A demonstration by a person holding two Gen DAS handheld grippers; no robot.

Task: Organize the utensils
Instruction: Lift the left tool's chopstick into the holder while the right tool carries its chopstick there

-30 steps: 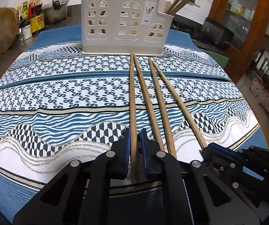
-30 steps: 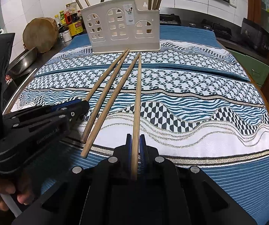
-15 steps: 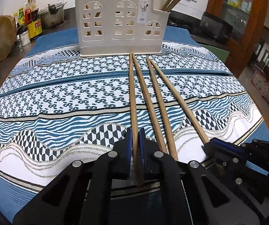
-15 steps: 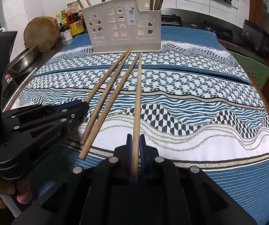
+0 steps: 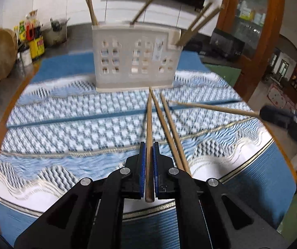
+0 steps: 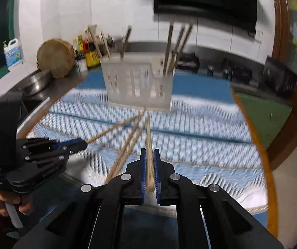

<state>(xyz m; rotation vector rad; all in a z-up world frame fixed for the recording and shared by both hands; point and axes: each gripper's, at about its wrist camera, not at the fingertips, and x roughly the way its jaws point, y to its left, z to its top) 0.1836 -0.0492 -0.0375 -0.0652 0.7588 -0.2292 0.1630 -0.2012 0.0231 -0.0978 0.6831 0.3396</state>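
My left gripper (image 5: 149, 145) is shut on a wooden chopstick (image 5: 149, 124), lifted above the patterned cloth, its far tip toward the white slotted utensil holder (image 5: 135, 60). My right gripper (image 6: 149, 151) is shut on another chopstick (image 6: 149, 137), also lifted; it shows at the right in the left wrist view (image 5: 210, 108). Two chopsticks (image 5: 169, 128) lie on the cloth between the grippers. The holder (image 6: 140, 81) holds several upright chopsticks. Both views are motion-blurred.
The blue and white cloth (image 5: 65, 128) covers a round table with a wooden rim (image 6: 260, 145). On the counter at the left stand a round wooden block (image 6: 55, 58), sauce bottles (image 5: 32, 39) and a metal bowl (image 6: 36, 81).
Both grippers have risen off the cloth, each with its chopstick. The held chopsticks' near ends are lifted and spread apart; two chopsticks stay on the cloth.
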